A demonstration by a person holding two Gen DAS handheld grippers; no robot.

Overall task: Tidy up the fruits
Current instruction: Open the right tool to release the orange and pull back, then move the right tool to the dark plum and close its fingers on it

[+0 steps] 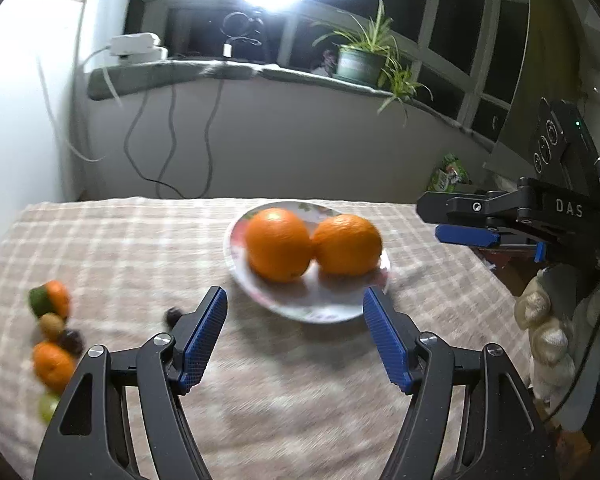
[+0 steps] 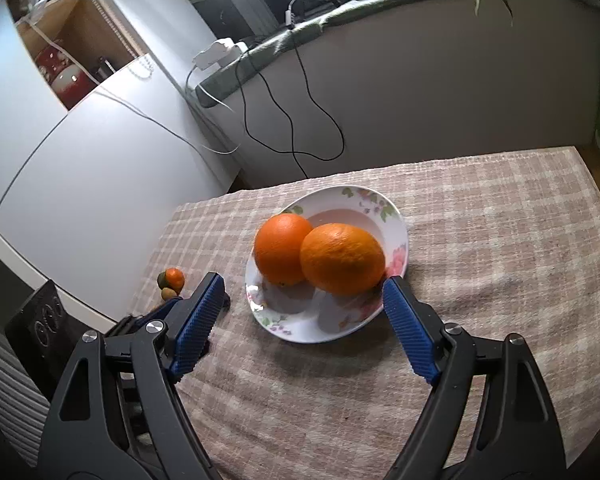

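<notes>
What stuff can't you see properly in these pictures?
- Small fruits at the tablecloth's left edge, left wrist view: motion-blurred, kinds unclear.
- Same pile, right wrist view: mostly hidden behind the right gripper.
- White flowered plate: its middle is covered by two big oranges.
- Beyond the window: glare and darkness.

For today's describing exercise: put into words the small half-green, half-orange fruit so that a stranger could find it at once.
Start at the checked tablecloth and its flowered plate with two big oranges. Look away from the plate to the small fruits clustered at the cloth's left edge. At the far end of that cluster sits the two-toned fruit, the only one part green, part orange.
</notes>
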